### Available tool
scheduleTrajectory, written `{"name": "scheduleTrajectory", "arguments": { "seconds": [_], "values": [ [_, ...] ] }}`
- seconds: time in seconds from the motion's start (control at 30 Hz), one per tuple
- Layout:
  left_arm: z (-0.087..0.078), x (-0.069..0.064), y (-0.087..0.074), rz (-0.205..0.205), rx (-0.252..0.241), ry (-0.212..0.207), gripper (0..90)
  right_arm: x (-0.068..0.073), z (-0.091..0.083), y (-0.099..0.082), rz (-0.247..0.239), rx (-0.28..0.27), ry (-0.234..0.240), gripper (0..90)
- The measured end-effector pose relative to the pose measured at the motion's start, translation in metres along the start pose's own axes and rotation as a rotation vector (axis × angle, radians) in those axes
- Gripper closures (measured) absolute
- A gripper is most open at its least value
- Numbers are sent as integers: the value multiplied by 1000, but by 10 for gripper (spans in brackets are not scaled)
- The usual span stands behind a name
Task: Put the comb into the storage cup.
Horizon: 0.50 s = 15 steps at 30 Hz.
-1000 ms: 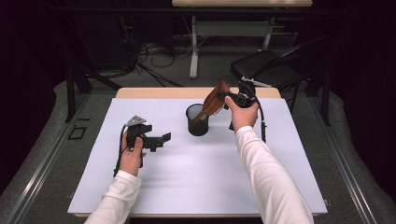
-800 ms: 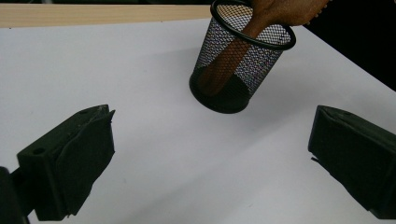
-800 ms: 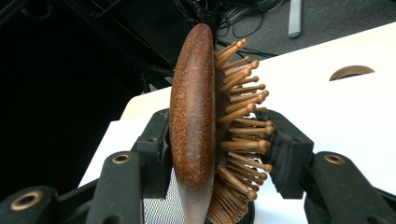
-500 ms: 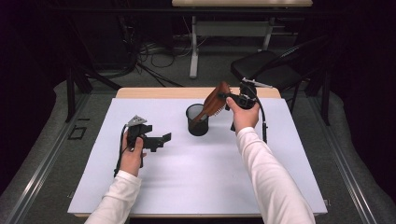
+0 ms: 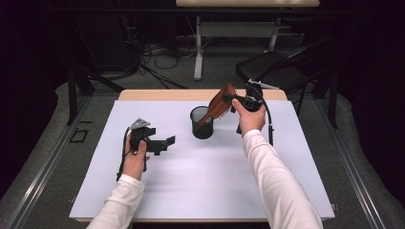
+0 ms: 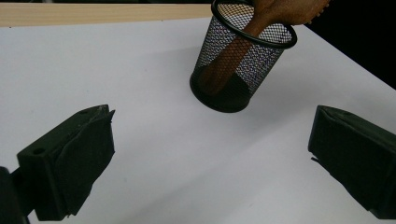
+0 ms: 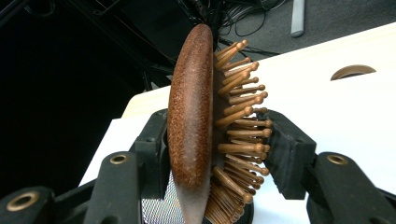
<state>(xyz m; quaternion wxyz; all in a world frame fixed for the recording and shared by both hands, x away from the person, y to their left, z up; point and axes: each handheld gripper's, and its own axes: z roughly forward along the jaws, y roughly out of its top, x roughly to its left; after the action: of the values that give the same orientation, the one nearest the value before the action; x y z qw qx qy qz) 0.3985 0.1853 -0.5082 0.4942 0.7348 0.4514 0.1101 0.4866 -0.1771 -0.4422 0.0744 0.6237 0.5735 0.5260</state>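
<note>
A brown wooden hairbrush (image 5: 220, 102) leans with its handle down inside a black mesh cup (image 5: 202, 123) at the table's back middle. My right gripper (image 5: 230, 98) is shut on the brush head just right of the cup. In the right gripper view one pad presses the smooth back of the hairbrush (image 7: 191, 121) and the other its bristles, with my right gripper (image 7: 219, 154) above the cup's mesh (image 7: 156, 210). My left gripper (image 5: 165, 143) rests open on the table left of the cup. The left gripper view looks past my left gripper (image 6: 210, 163) at the cup (image 6: 261, 58) and the brush handle (image 6: 229, 60).
A white sheet (image 5: 191, 191) covers the wooden table (image 5: 167, 94). A dark folding chair (image 5: 272, 69) stands beyond the table's back right corner, and cables lie on the floor behind.
</note>
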Motion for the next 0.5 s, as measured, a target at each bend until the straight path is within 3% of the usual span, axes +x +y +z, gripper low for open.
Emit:
{"name": "scheduleTrajectory", "arguments": {
  "seconds": [0.5],
  "values": [
    [0,1,0,-3,-2,3,5,0,0,0,12,-1,-3,447]
  ]
}}
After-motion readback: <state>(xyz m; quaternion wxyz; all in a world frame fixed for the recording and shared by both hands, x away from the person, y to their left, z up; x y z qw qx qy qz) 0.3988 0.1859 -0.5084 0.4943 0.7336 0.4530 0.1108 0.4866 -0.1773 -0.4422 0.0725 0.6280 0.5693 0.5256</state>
